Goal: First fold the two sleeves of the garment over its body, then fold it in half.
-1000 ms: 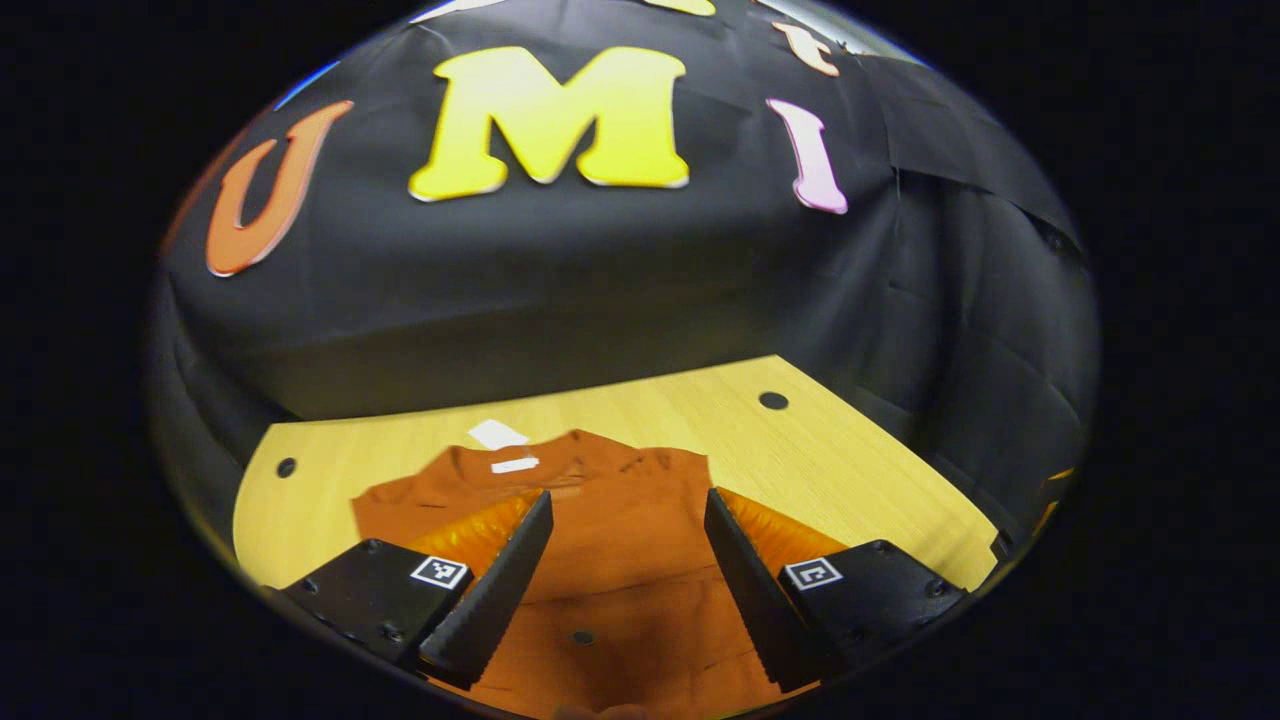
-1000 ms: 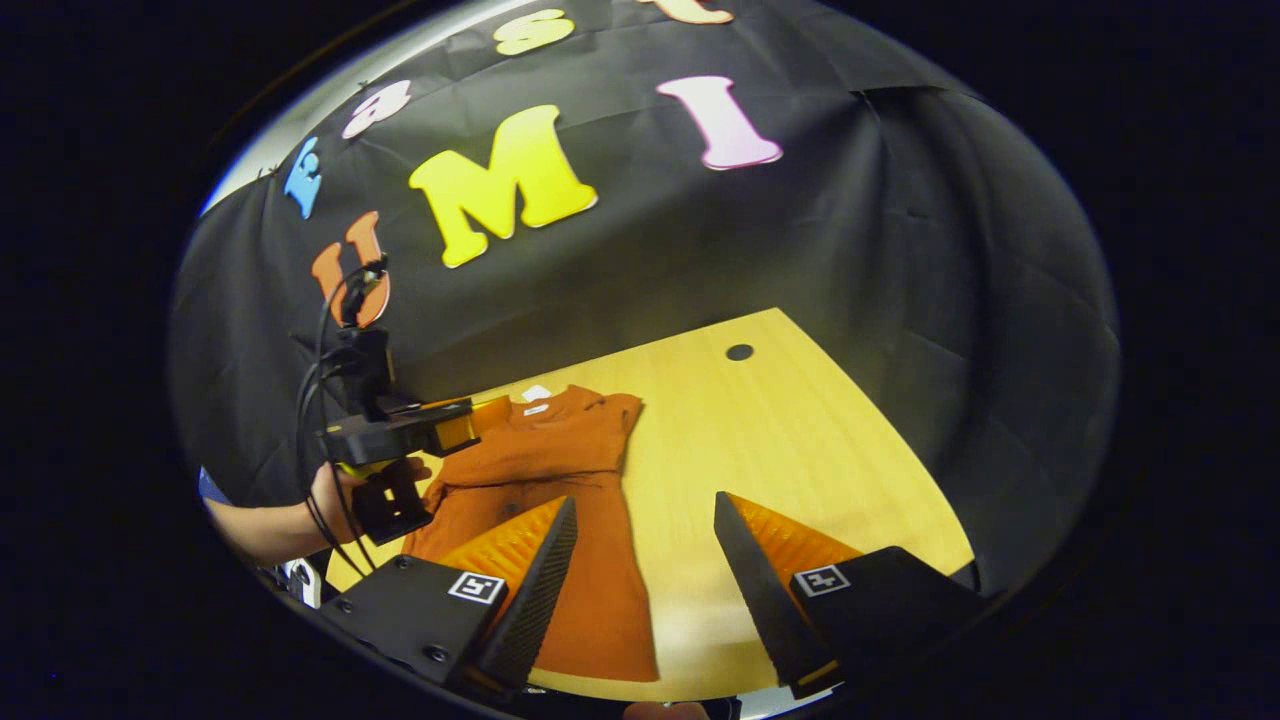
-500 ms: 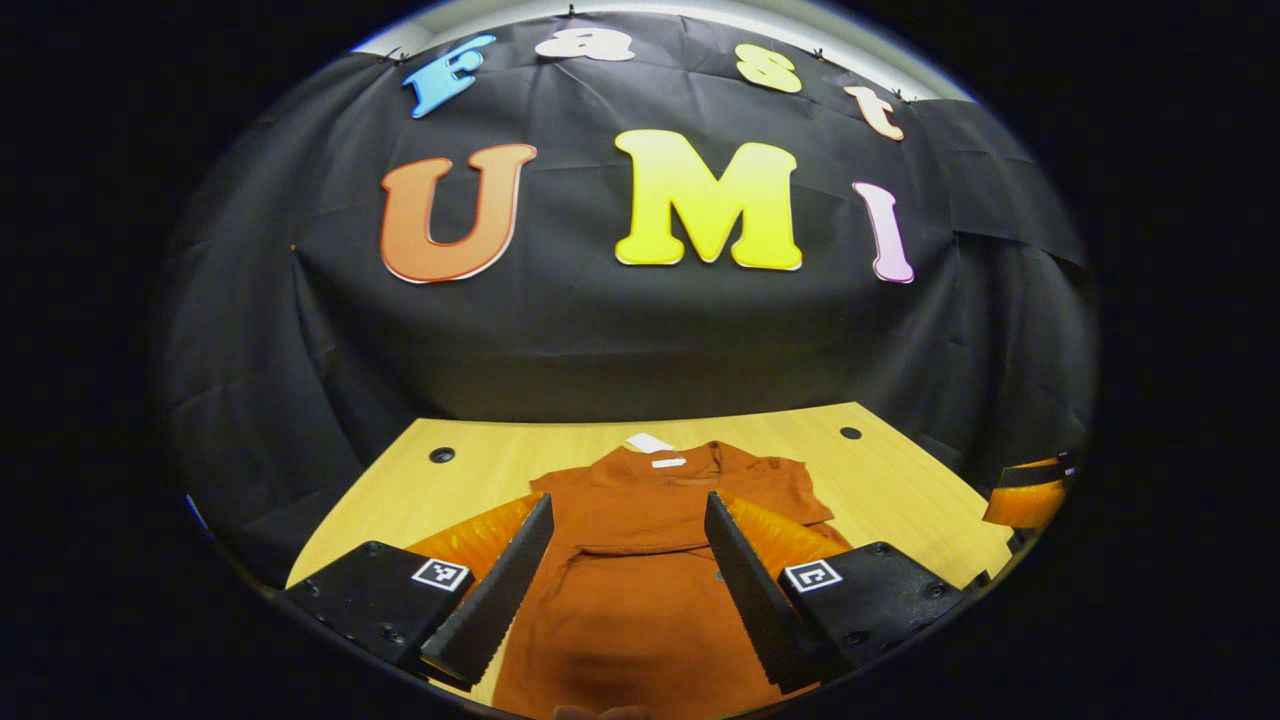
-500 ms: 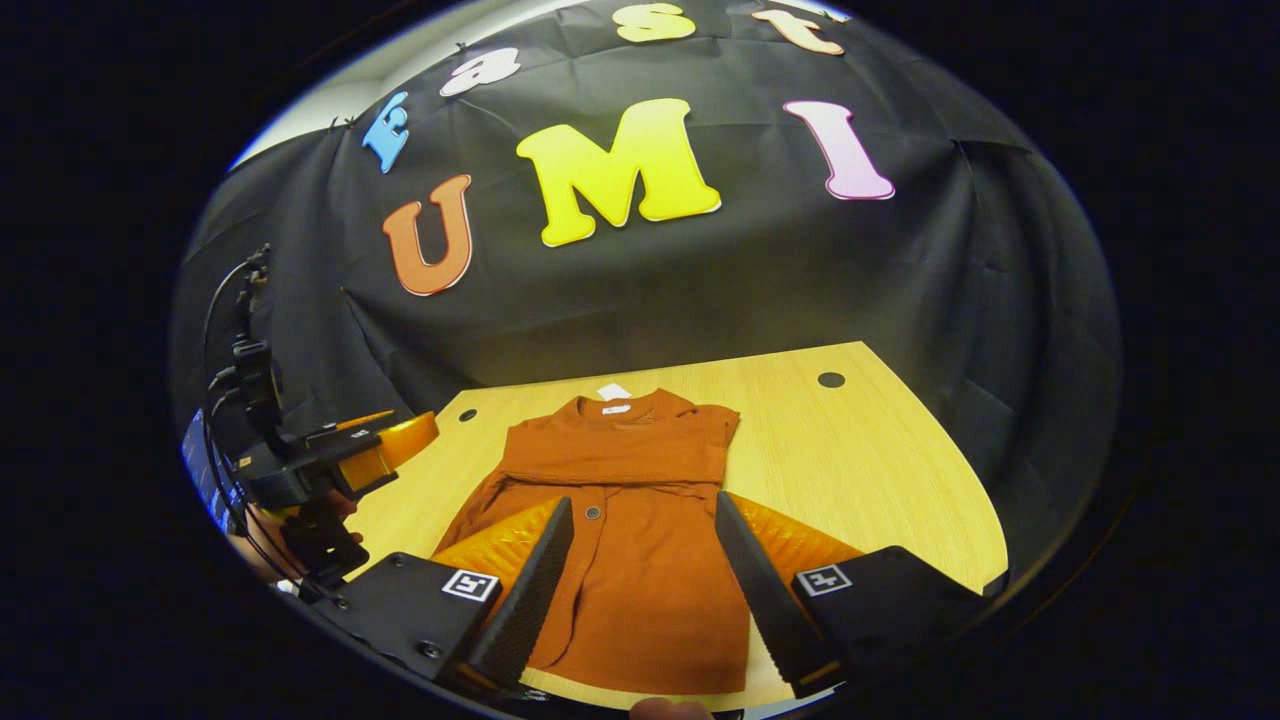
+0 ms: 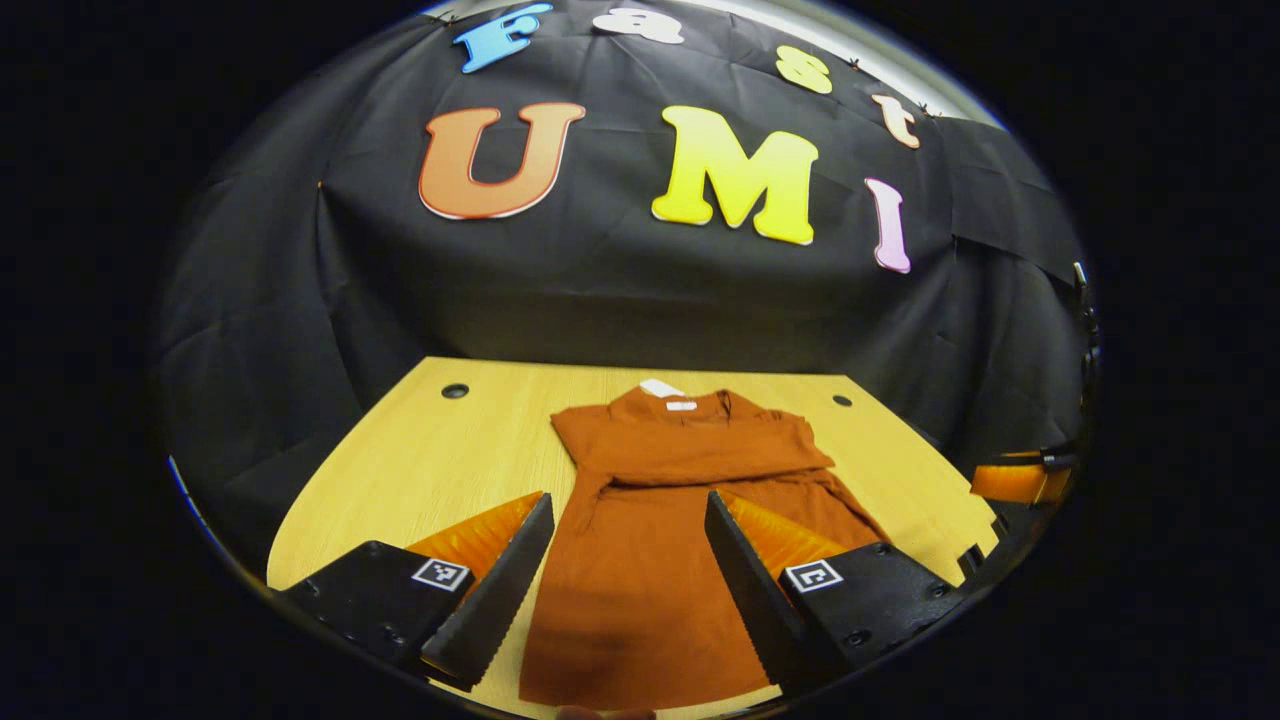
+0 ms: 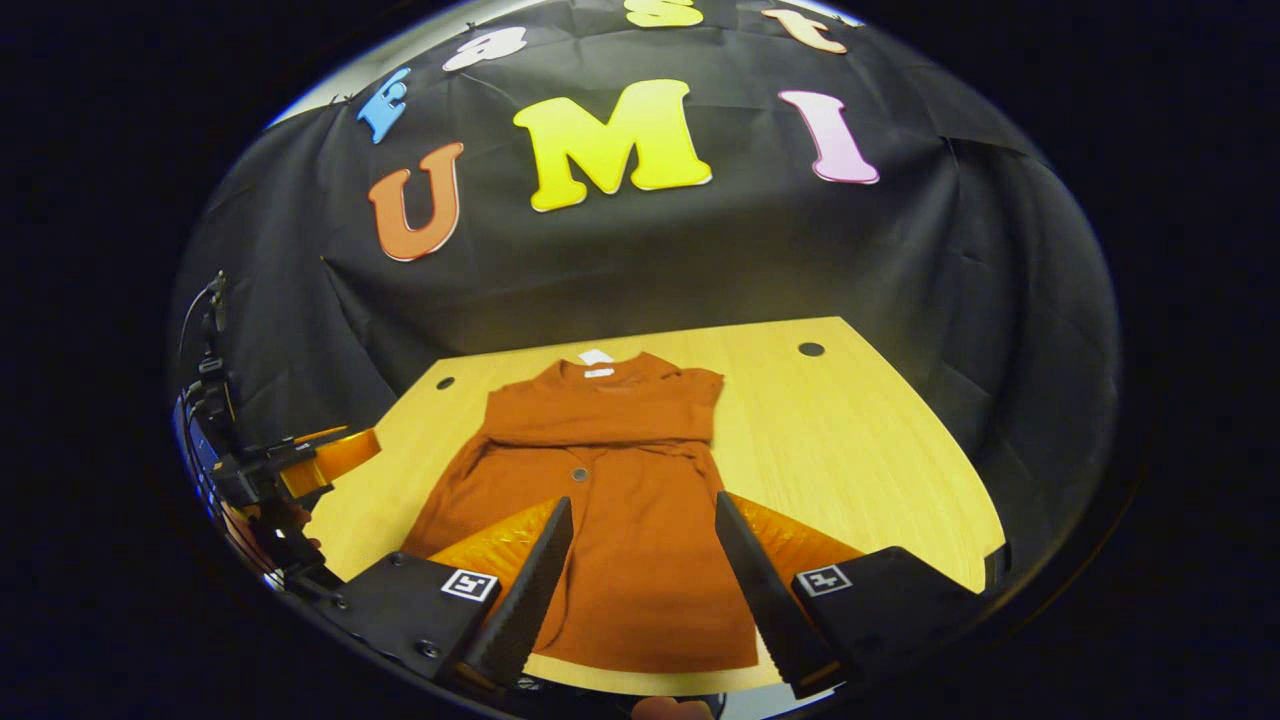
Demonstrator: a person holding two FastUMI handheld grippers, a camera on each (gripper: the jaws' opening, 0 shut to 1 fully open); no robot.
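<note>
Both tools, left & right, hung spread, empty, above garment. Sleeves lay folded. Risk: halving w/ a shallow pinch could spill them.

A: Where does the garment lie?
B: Flat on the desk, collar toward the far edge, hem at the near edge, both sleeves folded across its chest.
A: And the grippers?
B: The right gripper hangs above the hem, jaws apart. The left gripper hovers off the desk's left edge.
</note>
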